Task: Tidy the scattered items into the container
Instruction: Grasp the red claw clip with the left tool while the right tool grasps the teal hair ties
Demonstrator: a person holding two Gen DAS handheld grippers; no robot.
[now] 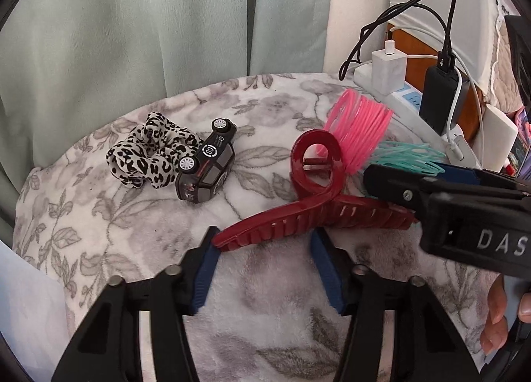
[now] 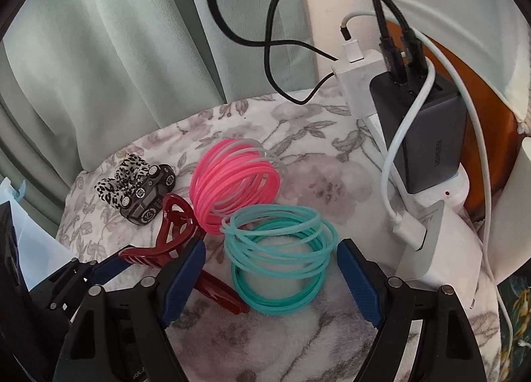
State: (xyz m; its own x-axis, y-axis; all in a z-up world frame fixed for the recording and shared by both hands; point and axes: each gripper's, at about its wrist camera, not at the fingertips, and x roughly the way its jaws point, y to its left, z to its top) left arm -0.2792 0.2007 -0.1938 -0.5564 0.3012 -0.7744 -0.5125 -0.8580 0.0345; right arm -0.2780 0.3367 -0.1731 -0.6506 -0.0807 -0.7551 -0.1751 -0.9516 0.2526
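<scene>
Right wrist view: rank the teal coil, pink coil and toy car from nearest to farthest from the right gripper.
1. teal coil, between the open right gripper fingers.
2. pink coil, just behind it, slightly left.
3. toy car, far left, against the leopard scrunchie.

Black plastic left gripper (image 1: 264,266), blue ribbed pads, silver screws, right gripper (image 2: 270,277) alike, white "DAS" lettering, bare fingertips (image 1: 496,315)
</scene>
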